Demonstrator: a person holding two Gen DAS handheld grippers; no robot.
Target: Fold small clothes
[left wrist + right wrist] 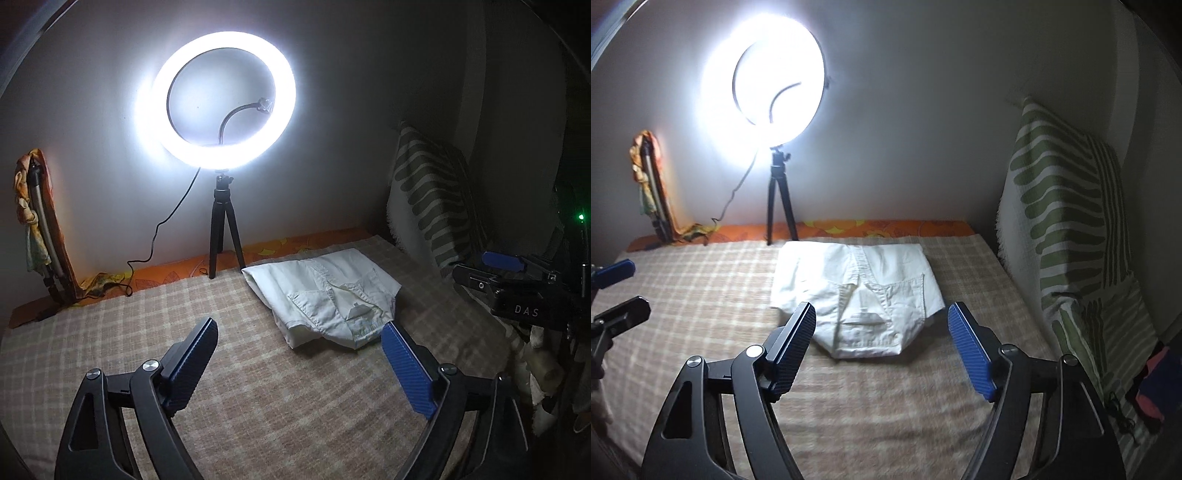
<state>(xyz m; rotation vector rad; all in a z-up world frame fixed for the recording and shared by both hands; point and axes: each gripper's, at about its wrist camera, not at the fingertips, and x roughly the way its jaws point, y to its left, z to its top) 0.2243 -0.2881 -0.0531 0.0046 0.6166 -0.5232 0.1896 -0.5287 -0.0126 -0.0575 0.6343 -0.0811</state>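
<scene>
Through the left wrist camera we see the left gripper (299,339) with its blue-padded fingers (404,363) spread wide and nothing between them but the checked blanket (147,317). The tip of its right-hand finger sits just in front of the near hem of the folded white garment (325,291), though we cannot tell whether it touches the cloth. Only this view shows the right gripper from outside, dark at the right edge beside a green indicator light (581,216).

Through the right wrist camera we see the right gripper (881,325), its fingers (799,332) likewise apart and holding nothing. The garment lies between and just beyond their tips, flat on the blanket, collar and pocket facing up, with the folded bottom edge nearest us. Only this view shows the garment square-on, and it catches the left gripper's finger tips at the left edge, well apart from the cloth.

Beyond the garment, an orange patterned sheet (849,227) runs along the foot of the wall. On it stands a lit ring light (216,99) on a small black tripod (223,229), its cable trailing down to the left. It glares hard and washes out the wall around it. A folded stand draped in orange cloth (37,218) leans against the wall at far left. A green-striped cushion (1067,221) is propped upright at the right, near the garment but apart from it.

Both grippers point downward over the bed at a slant.
</scene>
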